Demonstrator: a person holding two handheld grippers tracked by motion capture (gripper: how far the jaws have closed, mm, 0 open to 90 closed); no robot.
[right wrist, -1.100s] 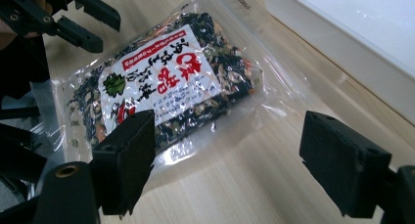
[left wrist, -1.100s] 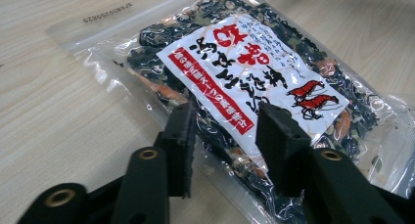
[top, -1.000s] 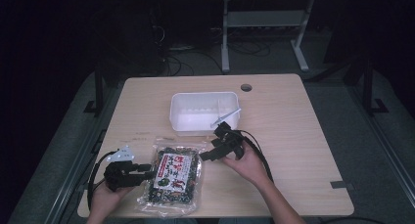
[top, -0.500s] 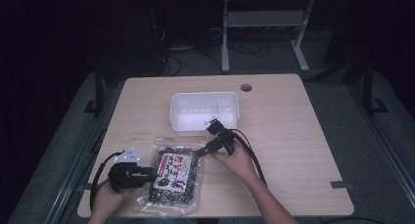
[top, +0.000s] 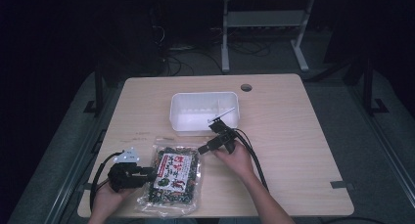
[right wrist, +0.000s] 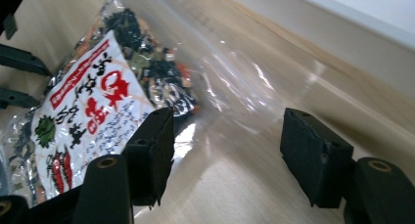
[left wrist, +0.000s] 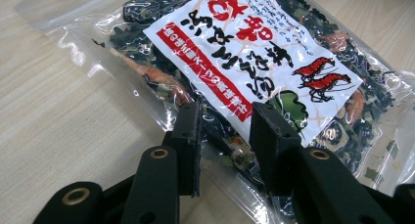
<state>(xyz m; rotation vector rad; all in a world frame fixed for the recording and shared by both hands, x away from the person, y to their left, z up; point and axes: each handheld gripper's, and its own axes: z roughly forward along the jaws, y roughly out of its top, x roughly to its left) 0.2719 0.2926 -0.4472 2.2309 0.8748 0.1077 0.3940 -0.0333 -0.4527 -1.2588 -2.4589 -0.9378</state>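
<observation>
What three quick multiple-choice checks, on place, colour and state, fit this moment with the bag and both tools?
1. Where does the bag lie?
A. inside the tub
B. on the table, on the person's side of the tub
C. on the floor

2. What colour is the tub?
A. white
B. blue
C. red

3. How is the right tool?
A. shut on the bag
B. shut on the tub's rim
C. open, over the bag's clear end

Key: 1 B, the high view shows the bag flat on the table; 2 A, its walls are white; 3 C, the right gripper view shows its jaws wide apart.

Dim high view, dark surroundings; glare on plastic up close.
</observation>
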